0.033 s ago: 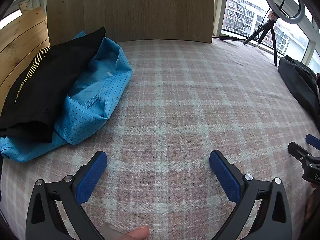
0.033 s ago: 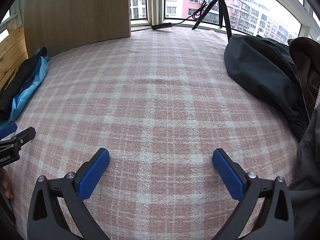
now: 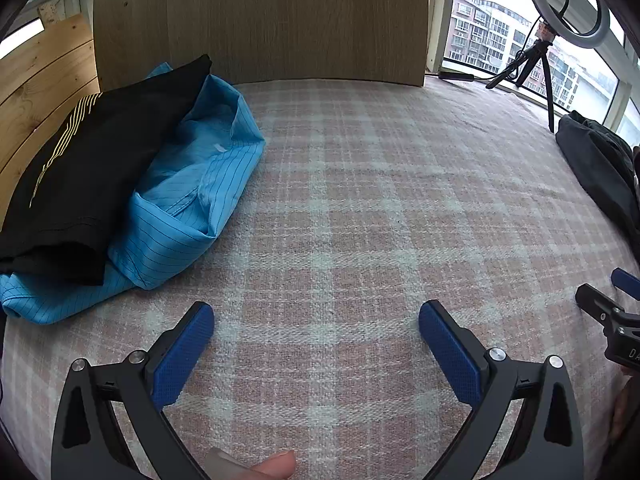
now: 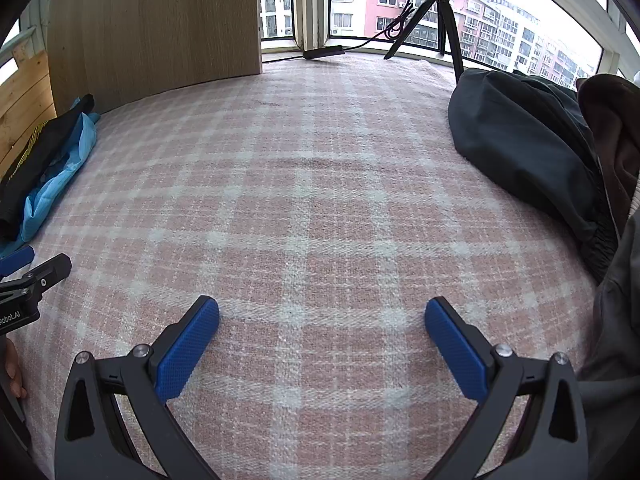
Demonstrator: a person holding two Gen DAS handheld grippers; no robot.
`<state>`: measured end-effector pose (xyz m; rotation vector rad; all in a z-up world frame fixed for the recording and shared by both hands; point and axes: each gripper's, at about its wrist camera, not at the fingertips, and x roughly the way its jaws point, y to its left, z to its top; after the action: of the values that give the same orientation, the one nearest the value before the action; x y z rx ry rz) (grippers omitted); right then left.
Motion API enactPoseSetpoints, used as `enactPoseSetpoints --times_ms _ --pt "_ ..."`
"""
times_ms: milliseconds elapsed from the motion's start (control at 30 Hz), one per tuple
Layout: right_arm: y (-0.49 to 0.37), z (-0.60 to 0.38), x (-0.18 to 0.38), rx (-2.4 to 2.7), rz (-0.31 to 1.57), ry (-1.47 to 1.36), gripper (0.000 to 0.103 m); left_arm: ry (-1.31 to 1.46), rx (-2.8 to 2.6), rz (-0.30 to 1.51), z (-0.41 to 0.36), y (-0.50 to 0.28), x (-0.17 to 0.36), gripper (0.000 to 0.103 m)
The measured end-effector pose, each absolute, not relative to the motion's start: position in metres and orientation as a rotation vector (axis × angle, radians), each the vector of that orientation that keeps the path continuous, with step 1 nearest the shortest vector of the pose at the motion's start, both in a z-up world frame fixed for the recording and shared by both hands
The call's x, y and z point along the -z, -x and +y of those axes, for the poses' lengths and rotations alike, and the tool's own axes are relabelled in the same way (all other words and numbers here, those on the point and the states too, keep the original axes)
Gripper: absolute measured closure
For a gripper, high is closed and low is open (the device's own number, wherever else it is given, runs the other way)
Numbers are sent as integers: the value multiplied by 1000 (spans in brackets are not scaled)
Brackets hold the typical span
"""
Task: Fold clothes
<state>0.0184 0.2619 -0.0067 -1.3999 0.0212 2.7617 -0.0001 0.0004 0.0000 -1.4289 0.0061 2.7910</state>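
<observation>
Clothes (image 3: 120, 184); gripper label (image 4: 10, 317) "obot.AI"

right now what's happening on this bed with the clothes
A person is holding a two-finger gripper in each hand over a pink plaid cover, set up to fold clothes. The left gripper and the right gripper are both wide open with nothing between their fingers. A black garment lies on a blue striped one at the left. A dark unfolded pile waits at the right. Nothing is being handled at this moment.
</observation>
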Motion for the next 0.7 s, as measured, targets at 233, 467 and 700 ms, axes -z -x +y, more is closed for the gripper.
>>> enactPoseSetpoints --times_ms 233,467,700 --pt "-18 262 7 -2761 20 1400 0 1428 -2791 1 0 1 1 0" --pt "-18 262 7 -2761 20 1400 0 1429 -2792 -1 2 1 1 0" --pt "-18 262 7 -2761 20 1400 0 1429 -2791 -3 0 2 2 0"
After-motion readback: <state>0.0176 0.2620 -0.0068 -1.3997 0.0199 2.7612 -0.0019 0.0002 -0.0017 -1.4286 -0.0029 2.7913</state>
